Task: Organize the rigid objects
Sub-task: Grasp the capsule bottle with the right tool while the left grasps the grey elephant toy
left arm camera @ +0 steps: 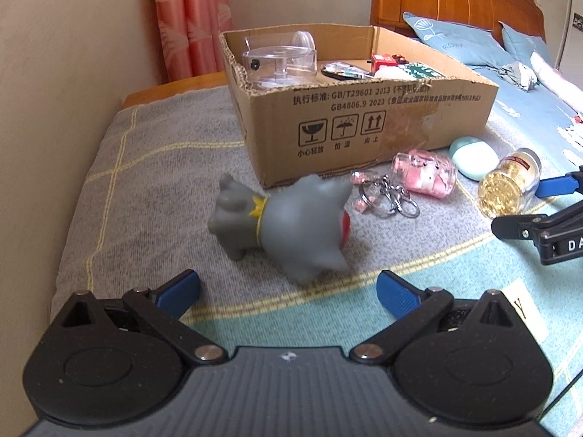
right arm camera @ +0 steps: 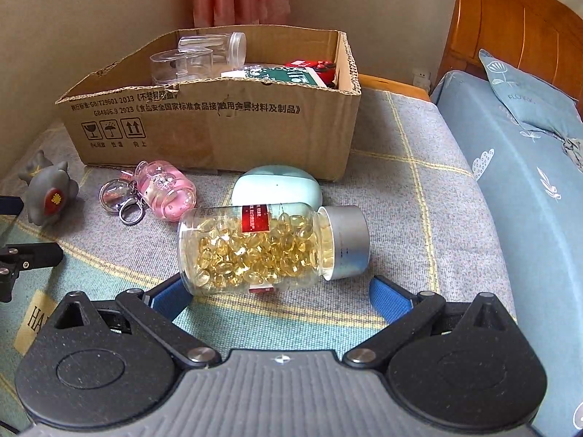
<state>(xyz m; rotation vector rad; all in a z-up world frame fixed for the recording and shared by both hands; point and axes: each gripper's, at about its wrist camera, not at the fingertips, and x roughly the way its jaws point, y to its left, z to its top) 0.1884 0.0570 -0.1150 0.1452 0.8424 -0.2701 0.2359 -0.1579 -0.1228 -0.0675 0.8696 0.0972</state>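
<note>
A grey rubber toy animal lies on the blanket just ahead of my open, empty left gripper; it also shows at the left of the right wrist view. A clear bottle of yellow capsules with a grey cap lies on its side just ahead of my open right gripper, its base by the left finger; it also shows in the left wrist view. A pink keychain bottle and a mint case lie near the cardboard box.
The box holds clear plastic containers, a red item and a green packet. A wall runs along the left. A blue-covered bed with pillows and a wooden headboard lies to the right. The right gripper shows at the left wrist view's right edge.
</note>
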